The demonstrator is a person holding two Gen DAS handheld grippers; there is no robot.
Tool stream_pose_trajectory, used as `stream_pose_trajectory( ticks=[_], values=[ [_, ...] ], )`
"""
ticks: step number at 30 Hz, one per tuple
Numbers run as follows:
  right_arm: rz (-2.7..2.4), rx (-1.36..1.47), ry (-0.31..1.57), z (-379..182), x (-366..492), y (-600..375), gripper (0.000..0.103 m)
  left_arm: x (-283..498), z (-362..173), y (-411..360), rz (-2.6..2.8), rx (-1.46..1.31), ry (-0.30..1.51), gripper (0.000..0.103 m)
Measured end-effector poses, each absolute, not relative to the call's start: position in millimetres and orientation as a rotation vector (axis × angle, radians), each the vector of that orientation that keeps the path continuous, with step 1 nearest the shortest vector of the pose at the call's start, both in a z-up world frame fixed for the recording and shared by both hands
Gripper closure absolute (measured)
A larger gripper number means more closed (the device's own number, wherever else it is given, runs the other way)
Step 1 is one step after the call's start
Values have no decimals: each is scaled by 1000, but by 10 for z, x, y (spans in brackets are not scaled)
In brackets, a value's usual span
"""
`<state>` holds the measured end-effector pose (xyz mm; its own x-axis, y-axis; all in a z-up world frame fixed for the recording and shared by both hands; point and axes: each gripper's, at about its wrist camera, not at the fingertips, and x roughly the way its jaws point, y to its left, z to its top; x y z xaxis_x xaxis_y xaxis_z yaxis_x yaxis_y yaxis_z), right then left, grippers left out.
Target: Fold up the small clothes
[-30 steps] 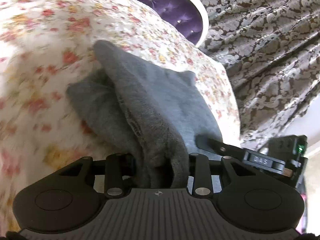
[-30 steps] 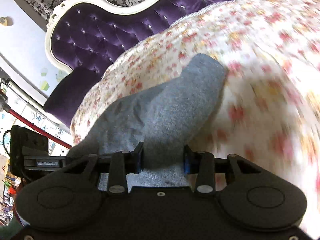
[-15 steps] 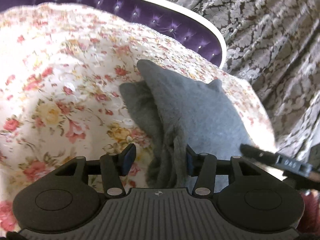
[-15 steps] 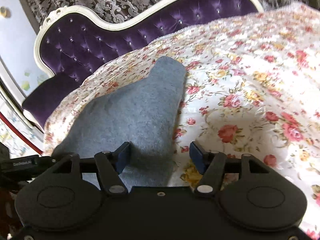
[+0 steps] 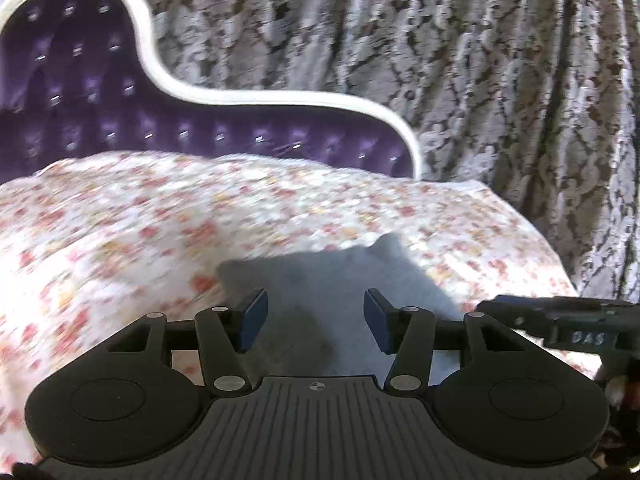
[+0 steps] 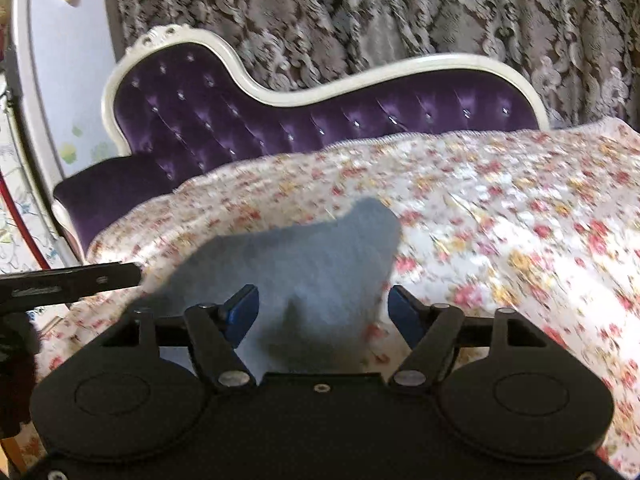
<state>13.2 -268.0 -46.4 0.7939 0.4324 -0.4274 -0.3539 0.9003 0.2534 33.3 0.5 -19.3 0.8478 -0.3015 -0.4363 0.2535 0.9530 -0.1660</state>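
The grey cloth (image 5: 340,280), soft and fuzzy, lies folded flat on the floral quilt (image 5: 140,220), one rounded tab poking out at its far edge. The left gripper (image 5: 315,314) and right gripper (image 6: 322,312) hang over its near edge, jaws spread after opening and blue pads clear of the fabric, the right's easing slightly inward. Behind the quilt curves a purple tufted headboard (image 6: 280,120) with a white frame, then a brocade curtain (image 5: 480,80).
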Motion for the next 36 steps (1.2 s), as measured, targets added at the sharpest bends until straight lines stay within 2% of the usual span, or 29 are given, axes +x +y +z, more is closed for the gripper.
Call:
stream_pose_trajectory(
  ticks=[1, 3, 9, 20, 28, 32, 34, 36],
  values=[
    [429, 160, 498, -454, 152, -2656, 51, 395, -214, -41, -301, -101, 479, 51],
    [438, 156, 498, -443, 203, -2618, 59, 510, -277, -110, -328, -111, 477, 51],
    [472, 131, 504, -421, 341, -2520, 59, 761, -692, -29, -247, -118, 654, 51],
    [611, 44, 613, -493, 899, -2177, 58, 655, -719, 71, -210, -168, 655, 49],
    [420, 26, 711, -781, 1596, -2302, 61, 716, -722, 38, -199, -169, 665, 47],
    [350, 34, 651, -663, 1516, -2418, 45, 730, -696, 5, -183, -162, 672, 34],
    [345, 54, 620, -586, 1385, -2479, 33, 731, -676, -11, -175, -159, 684, 14],
    [337, 50, 588, -512, 1235, -2510, 26, 720, -661, -26, -171, -158, 699, 8]
  ],
)
